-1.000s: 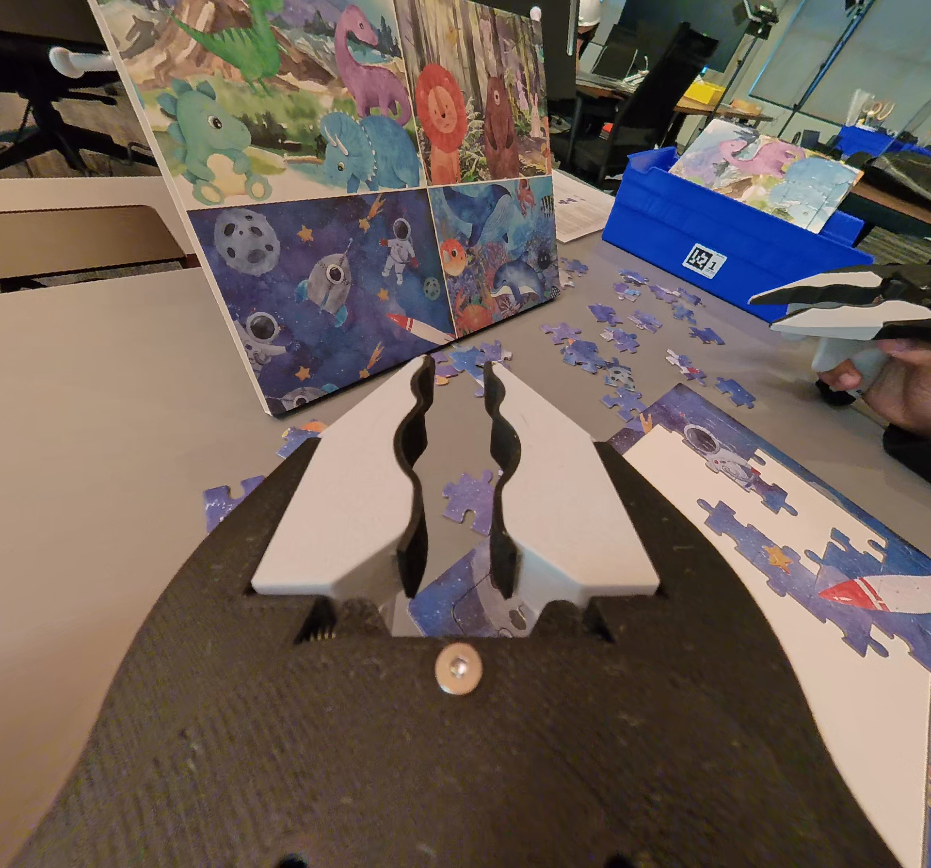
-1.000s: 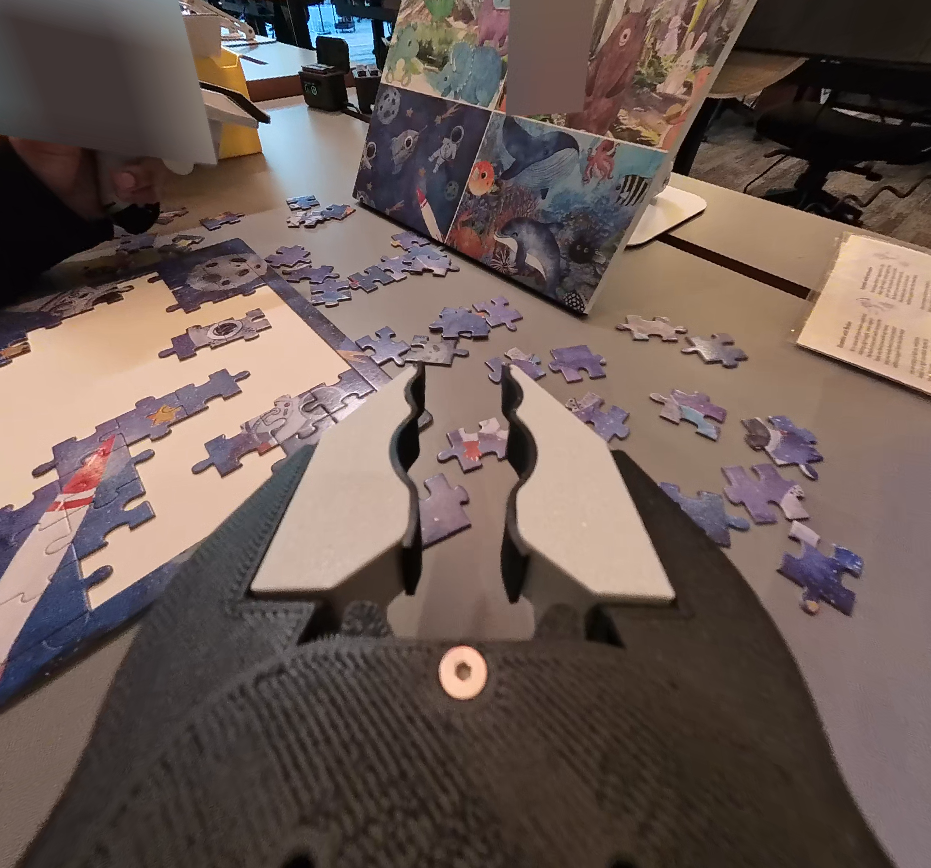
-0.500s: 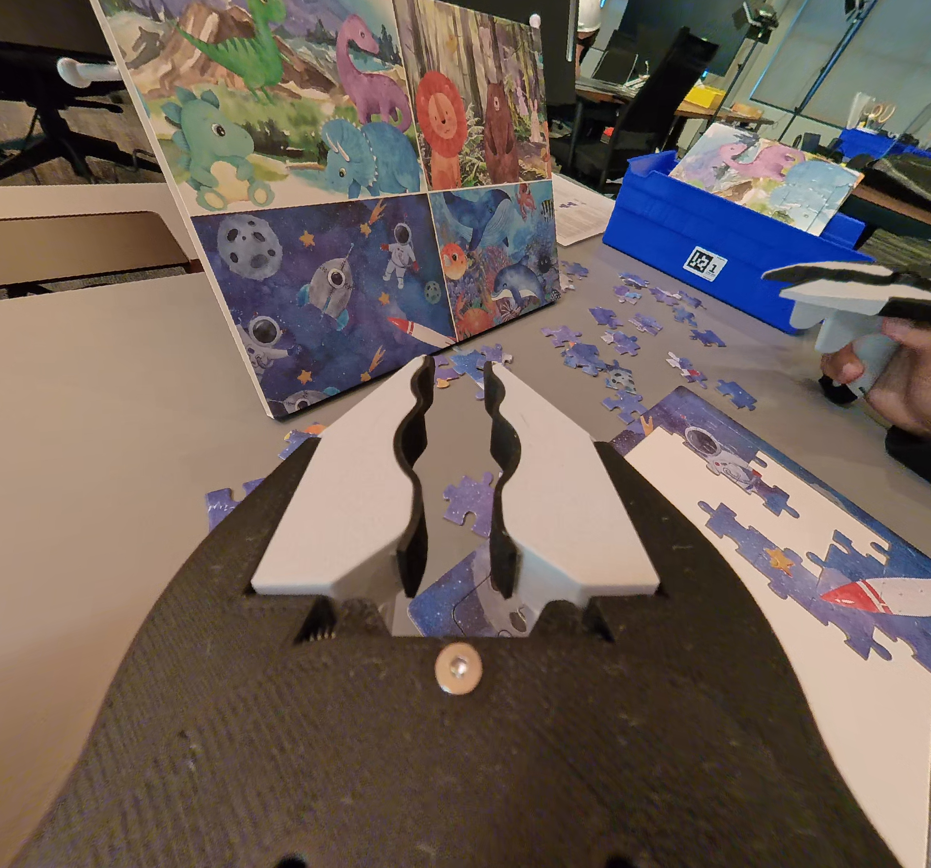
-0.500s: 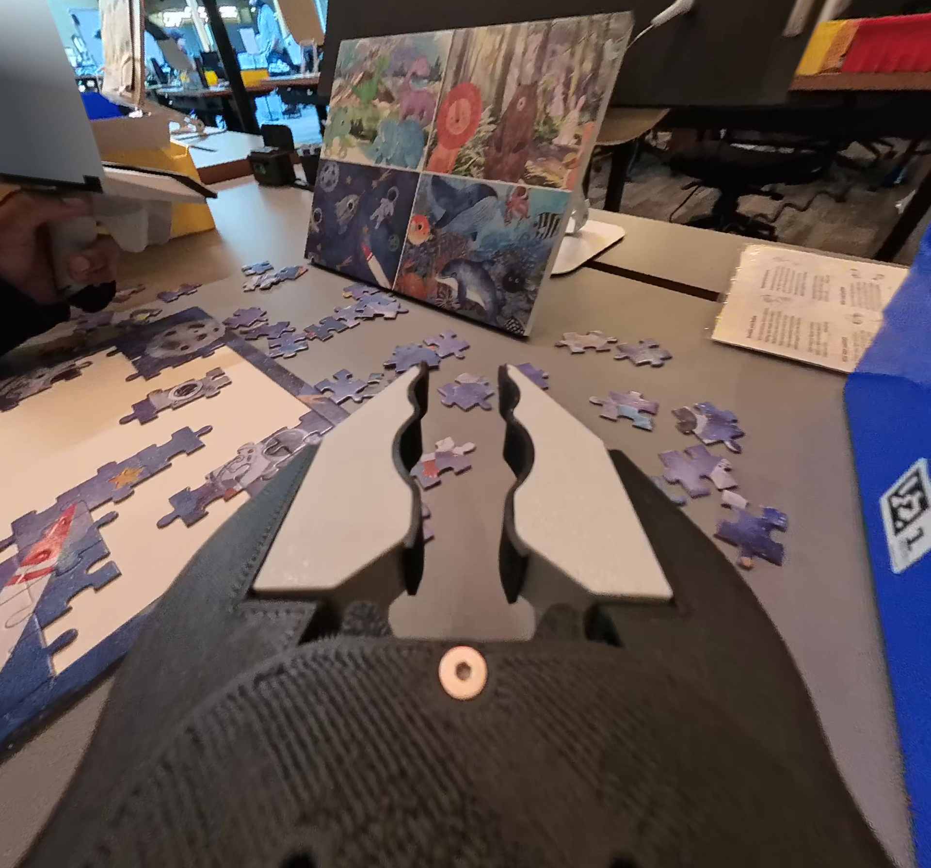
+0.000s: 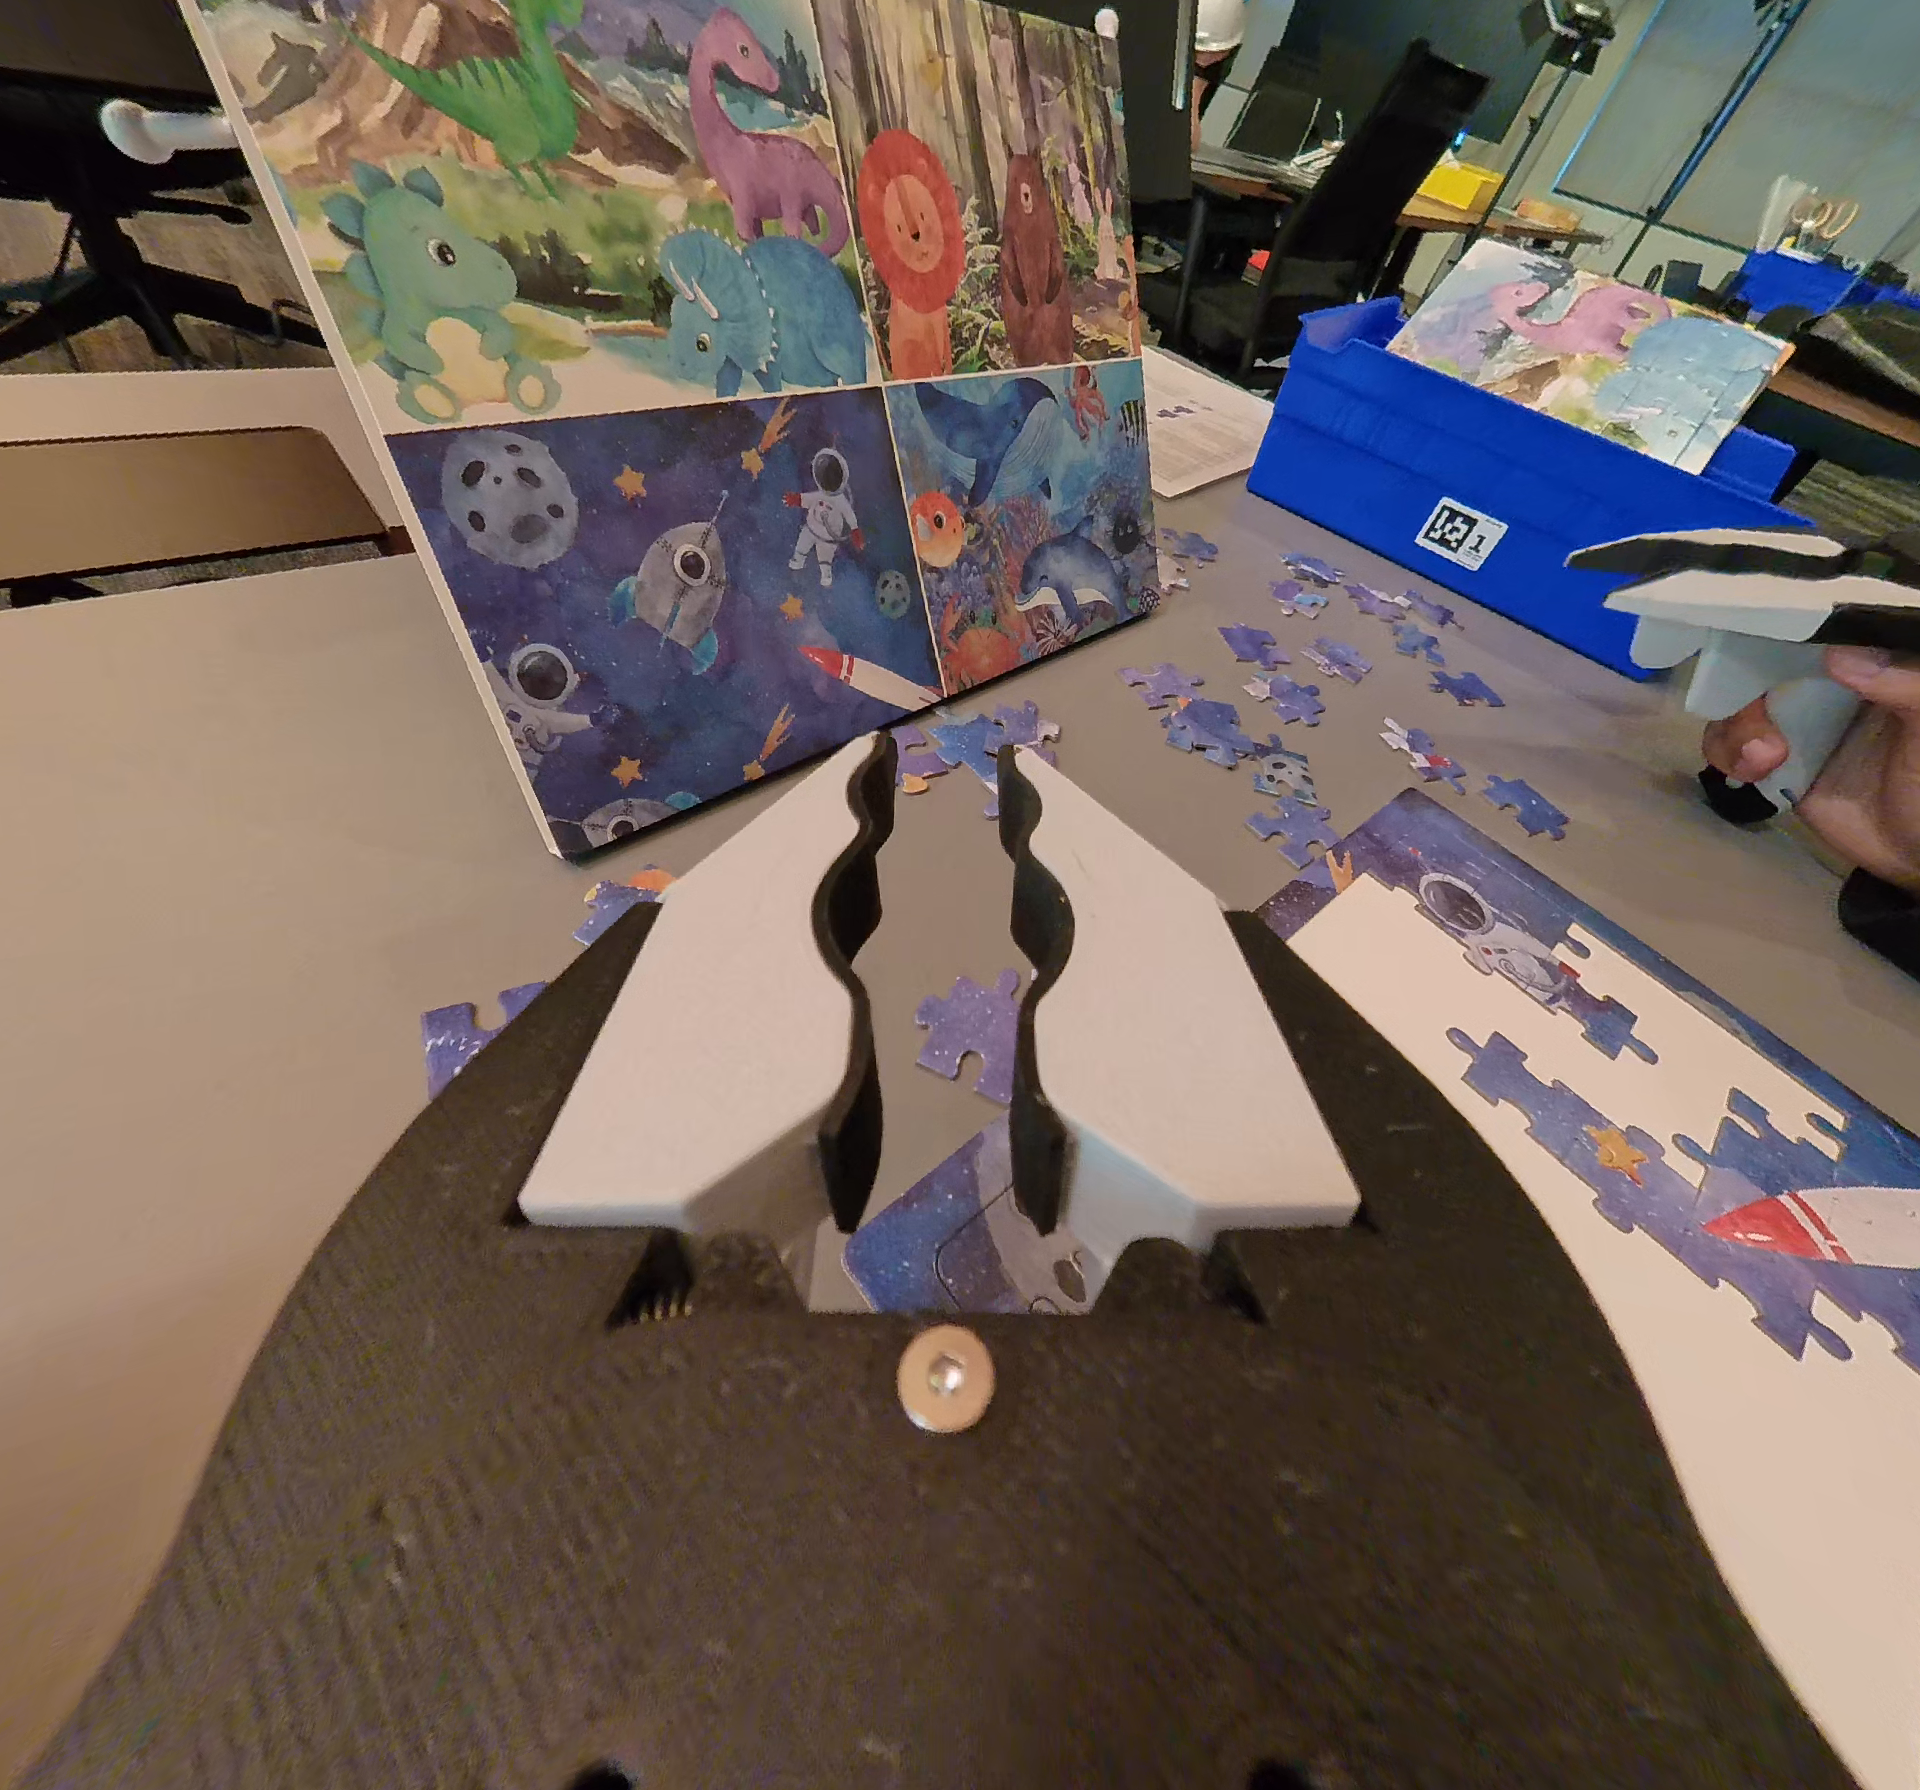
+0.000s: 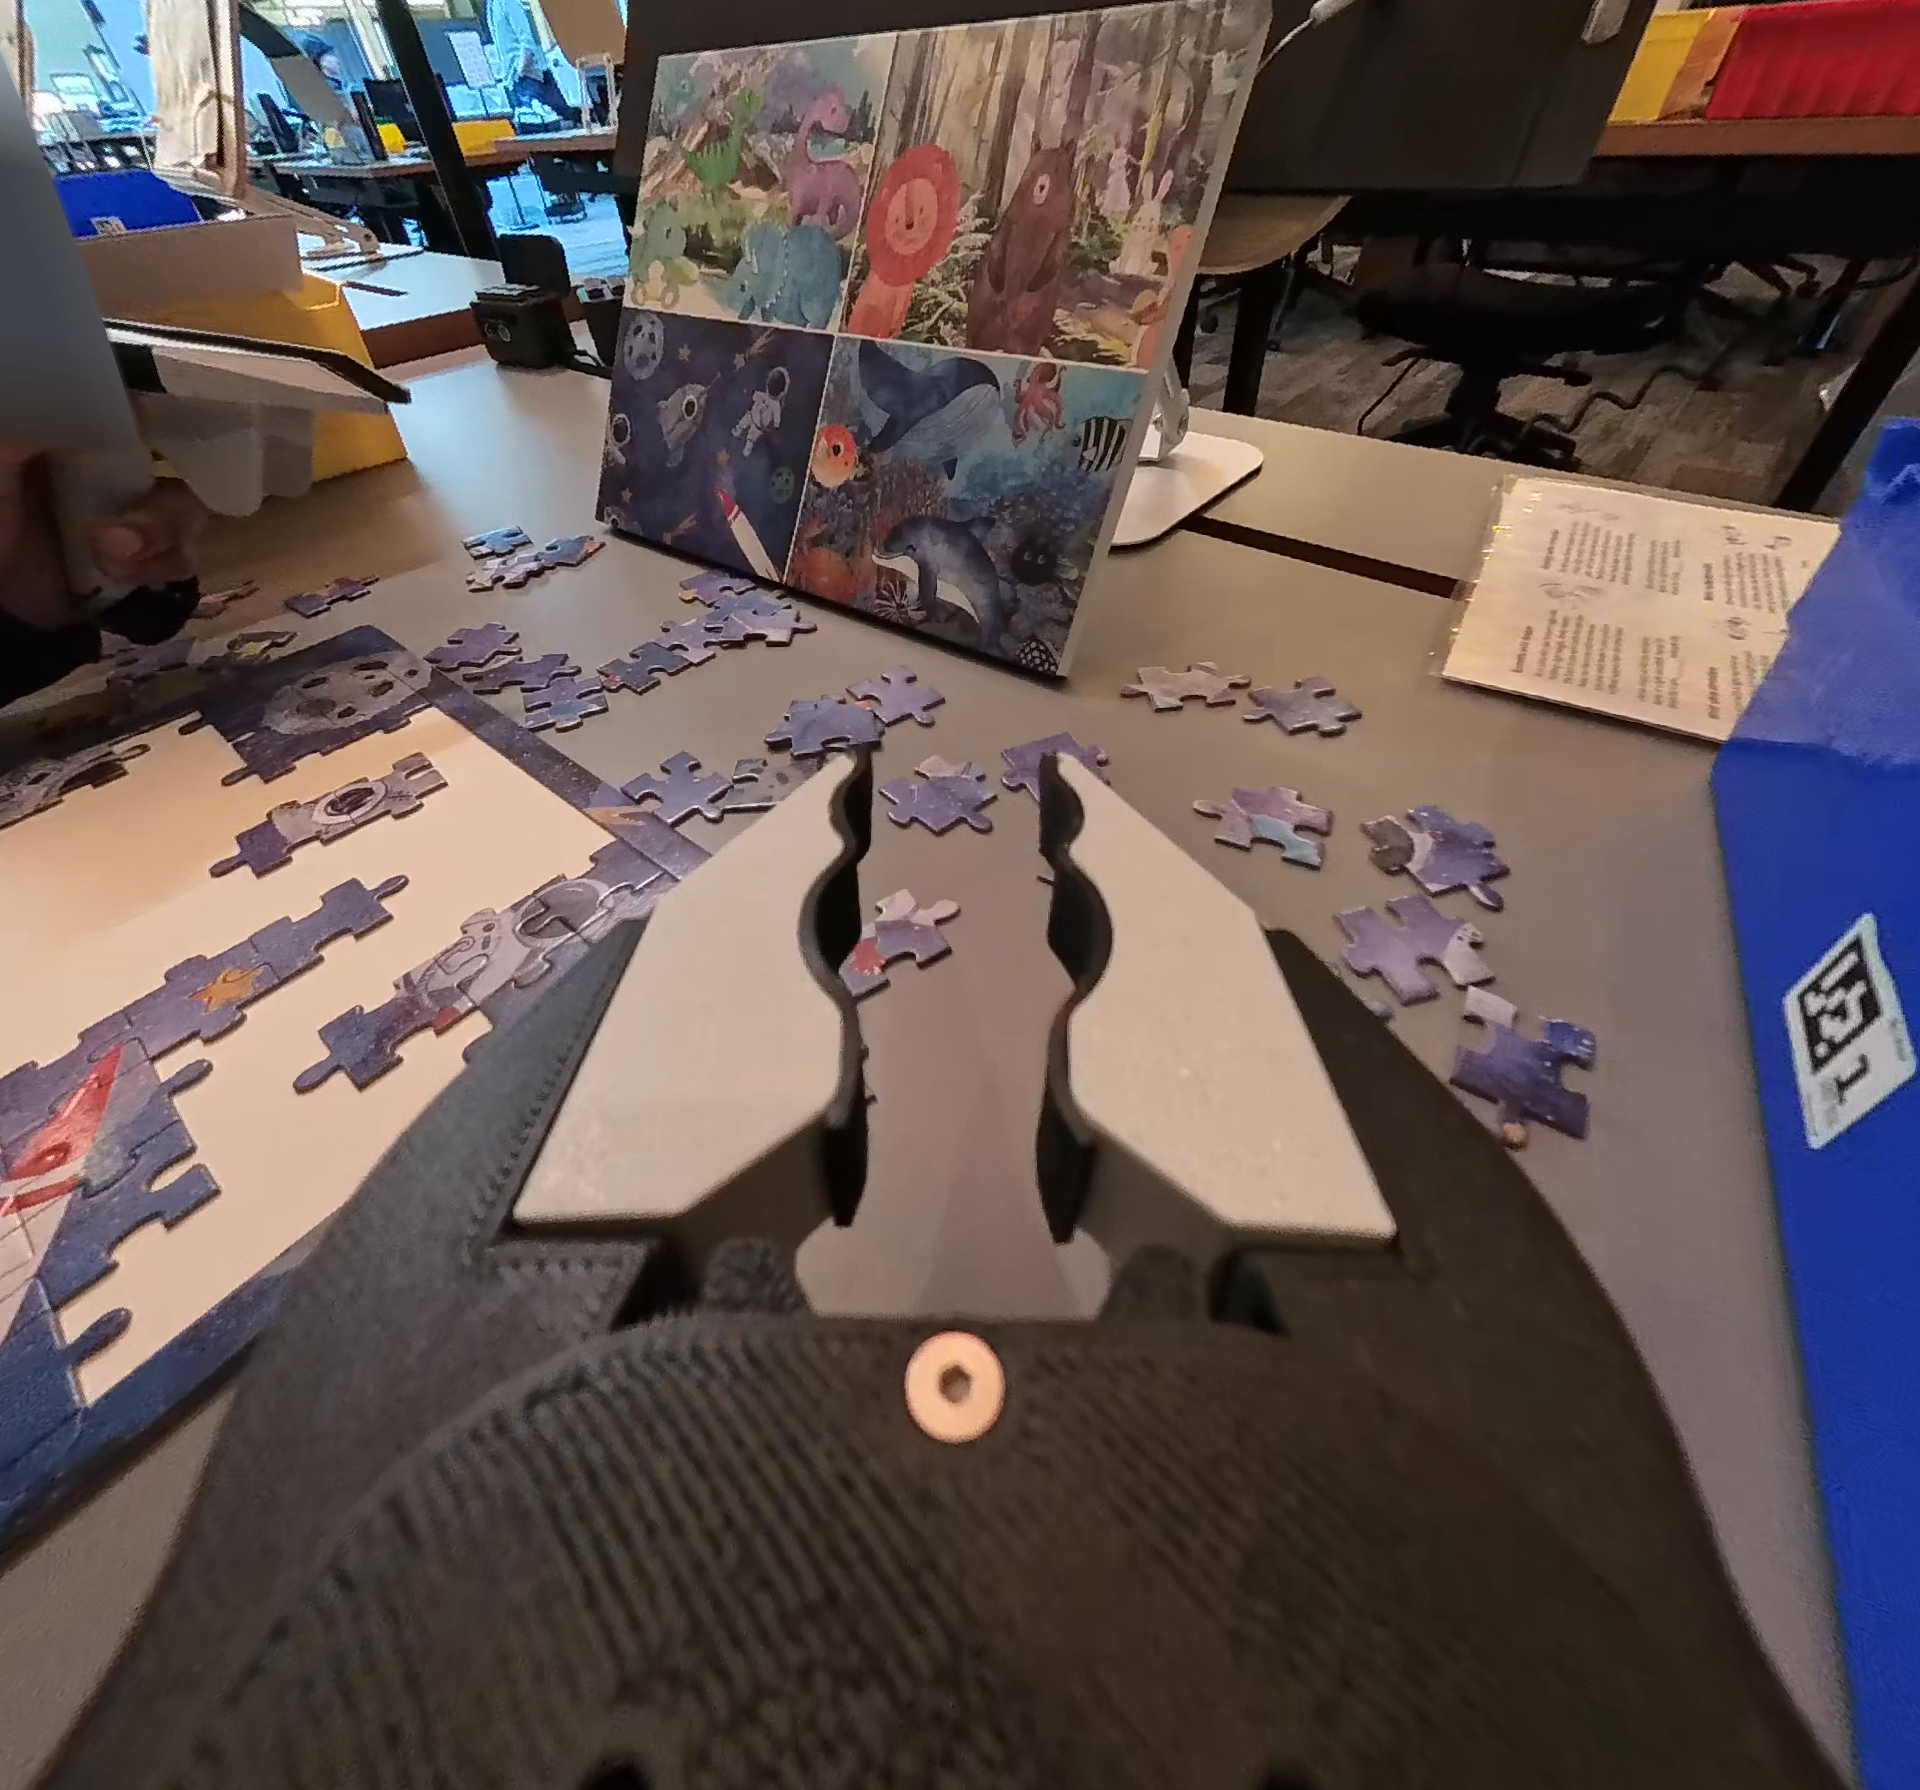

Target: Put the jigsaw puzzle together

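The right tool [image 6: 954, 772] hangs over the grey tabletop [image 6: 1195, 909] among loose blue puzzle pieces. One piece [image 6: 940, 798] lies just ahead of its tips, in line with the gap between them; another piece [image 6: 899, 940] with a red and white patch lies lower, between the fingers and toward the left one, flat on the tabletop, with no pad pressing it. Its fingers stand apart and hold nothing. The part-built puzzle [image 6: 260, 909] lies to its left, the upright picture board [image 6: 914, 306] well ahead, a blue bin [image 6: 1818, 805] close on its right.

The left tool [image 5: 943, 761] is also apart, by a narrower gap, and empty. A single piece [image 5: 971, 1023] lies on the tabletop below its gap, toward the right finger, and a puzzle corner [image 5: 935, 1241] sits under the finger roots. More pieces [image 5: 977, 732] lie just past its tips, before the board [image 5: 665, 369]. The right tool is nearer to the scattered pieces.
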The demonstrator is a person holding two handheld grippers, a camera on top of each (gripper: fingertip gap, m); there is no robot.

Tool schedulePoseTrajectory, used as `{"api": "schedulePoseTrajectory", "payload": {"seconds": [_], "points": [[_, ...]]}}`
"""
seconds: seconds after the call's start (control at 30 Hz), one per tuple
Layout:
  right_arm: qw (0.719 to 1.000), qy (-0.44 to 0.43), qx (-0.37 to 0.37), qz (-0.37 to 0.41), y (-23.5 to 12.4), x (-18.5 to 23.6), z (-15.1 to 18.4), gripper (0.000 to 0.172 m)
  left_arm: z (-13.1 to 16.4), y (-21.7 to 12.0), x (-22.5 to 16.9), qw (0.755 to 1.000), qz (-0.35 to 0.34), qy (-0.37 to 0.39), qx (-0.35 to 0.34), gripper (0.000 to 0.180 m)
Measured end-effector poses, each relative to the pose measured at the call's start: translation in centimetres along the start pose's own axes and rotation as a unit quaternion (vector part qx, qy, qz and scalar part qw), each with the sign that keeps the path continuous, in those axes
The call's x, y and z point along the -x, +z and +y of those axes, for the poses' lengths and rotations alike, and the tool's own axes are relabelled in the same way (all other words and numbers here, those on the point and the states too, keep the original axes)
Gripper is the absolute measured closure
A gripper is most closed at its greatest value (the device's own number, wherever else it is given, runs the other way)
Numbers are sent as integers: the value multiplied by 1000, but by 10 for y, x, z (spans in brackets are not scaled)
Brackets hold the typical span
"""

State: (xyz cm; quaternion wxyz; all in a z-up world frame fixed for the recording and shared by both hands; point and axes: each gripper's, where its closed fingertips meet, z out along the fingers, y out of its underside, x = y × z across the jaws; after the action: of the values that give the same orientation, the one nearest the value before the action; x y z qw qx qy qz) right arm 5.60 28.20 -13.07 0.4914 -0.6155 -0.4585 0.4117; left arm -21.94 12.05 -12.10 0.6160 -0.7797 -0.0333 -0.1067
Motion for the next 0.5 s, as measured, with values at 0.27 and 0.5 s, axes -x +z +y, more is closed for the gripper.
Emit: {"api": "schedulePoseTrajectory", "payload": {"seconds": [0.27,0.5], "points": [[1000,-3,11,1,2,0,3,139,1,1,-1,1000,0,4,3,163],[1000,-2,11,3,2,0,3,139,2,2,-2,1000,-1,6,5,163]]}}
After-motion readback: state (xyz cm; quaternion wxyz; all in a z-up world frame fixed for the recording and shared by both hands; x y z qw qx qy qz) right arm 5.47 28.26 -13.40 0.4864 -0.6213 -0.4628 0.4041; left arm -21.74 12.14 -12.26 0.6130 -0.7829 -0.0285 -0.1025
